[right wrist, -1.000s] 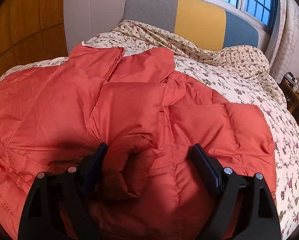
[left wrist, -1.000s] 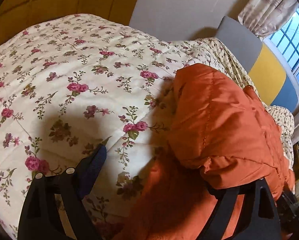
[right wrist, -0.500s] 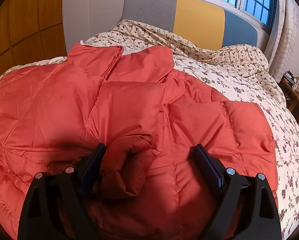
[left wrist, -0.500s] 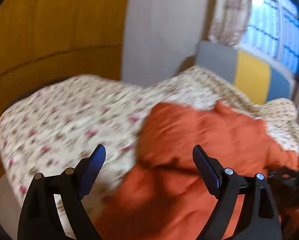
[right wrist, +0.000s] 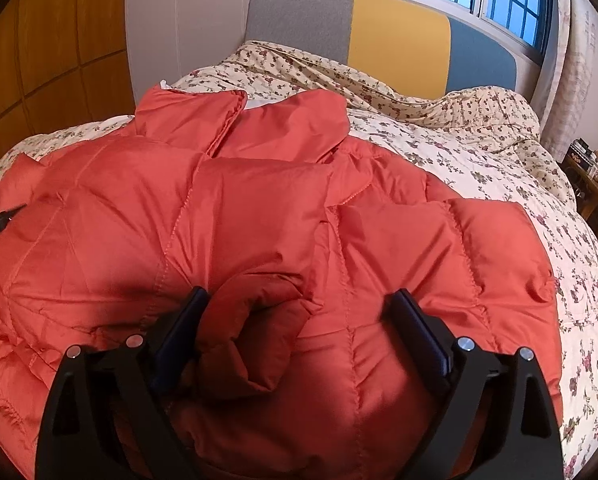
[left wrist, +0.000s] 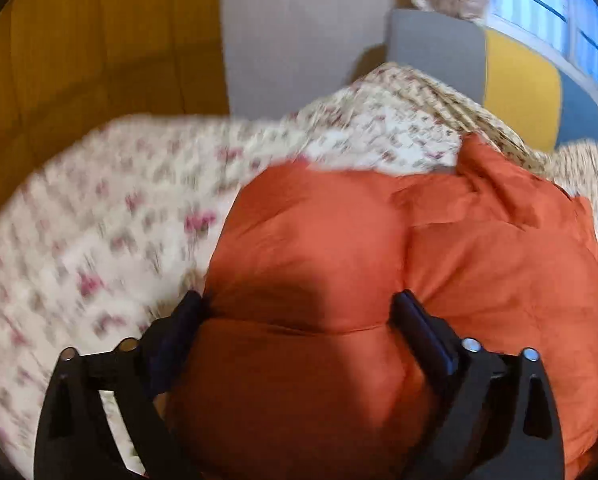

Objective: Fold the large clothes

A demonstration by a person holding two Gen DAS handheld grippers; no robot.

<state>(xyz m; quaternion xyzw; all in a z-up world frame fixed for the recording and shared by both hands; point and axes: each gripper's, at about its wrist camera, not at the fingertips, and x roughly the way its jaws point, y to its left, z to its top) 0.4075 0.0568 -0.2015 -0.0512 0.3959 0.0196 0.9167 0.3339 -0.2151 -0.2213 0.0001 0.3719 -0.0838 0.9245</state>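
Two grippers, one jacket: the left gripper (left wrist: 297,312) and right gripper (right wrist: 299,312) each straddle puffy folds of the orange jacket (right wrist: 259,216), jaws opening and gripping nothing (the left view is blurred). Beyond, the jacket lies across one floral bed (right wrist: 479,152), before one headboard (right wrist: 395,36).
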